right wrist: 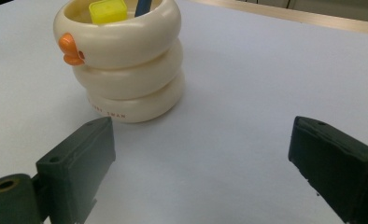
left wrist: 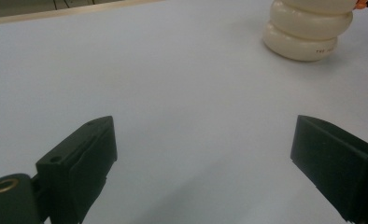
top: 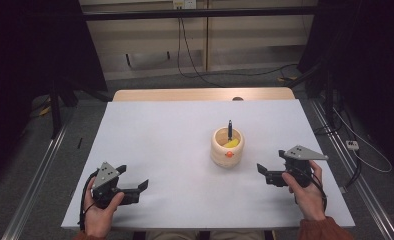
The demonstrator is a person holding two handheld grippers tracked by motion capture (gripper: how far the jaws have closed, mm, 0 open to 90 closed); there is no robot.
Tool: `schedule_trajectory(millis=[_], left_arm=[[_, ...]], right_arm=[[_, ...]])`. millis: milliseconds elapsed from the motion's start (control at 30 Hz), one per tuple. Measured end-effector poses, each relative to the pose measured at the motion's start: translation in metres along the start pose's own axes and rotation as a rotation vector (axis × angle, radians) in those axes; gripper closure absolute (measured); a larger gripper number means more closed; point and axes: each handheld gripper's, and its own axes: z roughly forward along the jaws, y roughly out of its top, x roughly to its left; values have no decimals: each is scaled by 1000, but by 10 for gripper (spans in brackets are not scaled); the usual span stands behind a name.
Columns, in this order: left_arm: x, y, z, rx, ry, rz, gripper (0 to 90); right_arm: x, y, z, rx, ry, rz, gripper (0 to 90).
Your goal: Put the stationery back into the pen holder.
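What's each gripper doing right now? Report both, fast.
Left gripper: open, holding nothing, over bare table.
Right gripper: open, holding nothing, jaws towards the cream duck-faced holder.

– What can't we see well here?

– In the left gripper view the cream holder (left wrist: 308,35) is cut off by the top edge, so we only see its two lower rings. There is tiny dark writing on the bottom ring, too small for us to read.

– And in the right gripper view?

– The blue pen (right wrist: 144,6) is cut off at the top. Its lower part is hidden inside the holder (right wrist: 126,65). The yellow thing (right wrist: 108,11) is half hidden by the rim too.

– And from high up?

– The yellow thing (top: 230,144) is too small for us to tell what it is.
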Motion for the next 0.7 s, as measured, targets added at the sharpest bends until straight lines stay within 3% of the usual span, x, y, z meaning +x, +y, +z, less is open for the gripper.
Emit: schedule_trajectory(millis=[700], left_arm=[[0,0,0,-7,0,0,70]], right_arm=[[-8,-29,-4,-3,-39,19,77]])
